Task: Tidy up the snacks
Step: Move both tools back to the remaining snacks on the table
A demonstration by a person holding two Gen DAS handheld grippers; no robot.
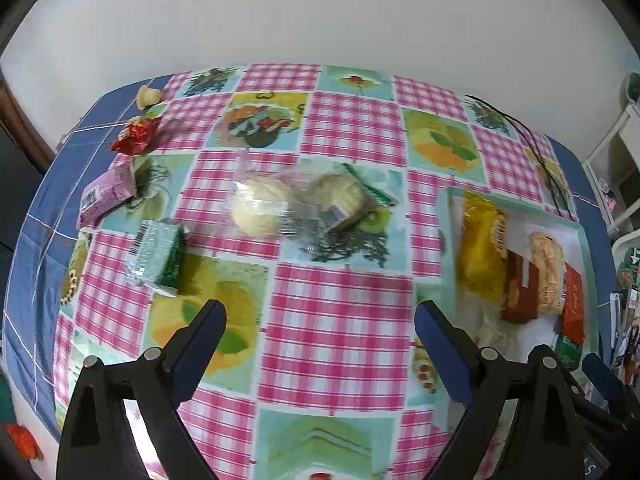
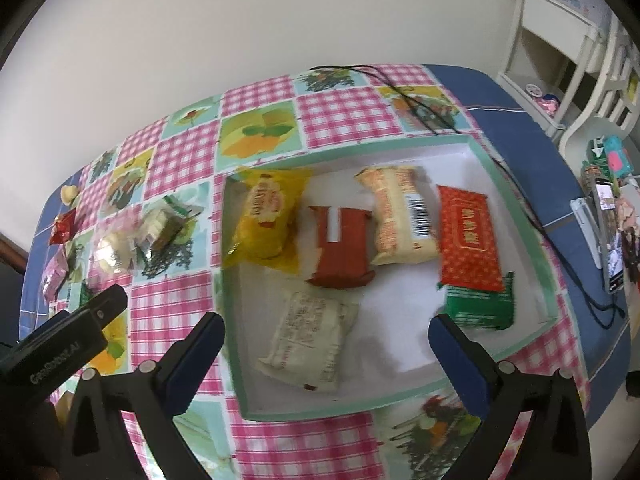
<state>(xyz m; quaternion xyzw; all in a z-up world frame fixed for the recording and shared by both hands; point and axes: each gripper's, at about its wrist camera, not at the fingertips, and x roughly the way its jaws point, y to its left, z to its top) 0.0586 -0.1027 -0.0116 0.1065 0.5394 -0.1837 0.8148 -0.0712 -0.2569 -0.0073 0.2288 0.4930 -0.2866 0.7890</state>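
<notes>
A shallow green-rimmed box [image 2: 516, 216] lies on the table and holds several snack packs: a yellow pack [image 2: 266, 220], a brown-red pack [image 2: 340, 252], a cream pack [image 2: 400, 212], a red pack [image 2: 468, 240], a green pack [image 2: 480, 308] and a pale pack [image 2: 308, 332]. My right gripper [image 2: 326, 336] is open and empty above the pale pack. My left gripper [image 1: 320, 324] is open and empty over the tablecloth. Ahead of it lies a clear bag of two pale buns [image 1: 296, 204], with a green-silver pack [image 1: 158, 256], a pink pack [image 1: 106, 194] and a red wrapper [image 1: 136, 136] to the left.
The box also shows at the right of the left wrist view [image 1: 444, 216]. A small pale snack [image 1: 146, 96] sits at the far left. A black cable [image 2: 516, 184] runs along the table's right side. White shelves [image 2: 560, 40] and a phone [image 2: 610, 236] stand beyond the right edge.
</notes>
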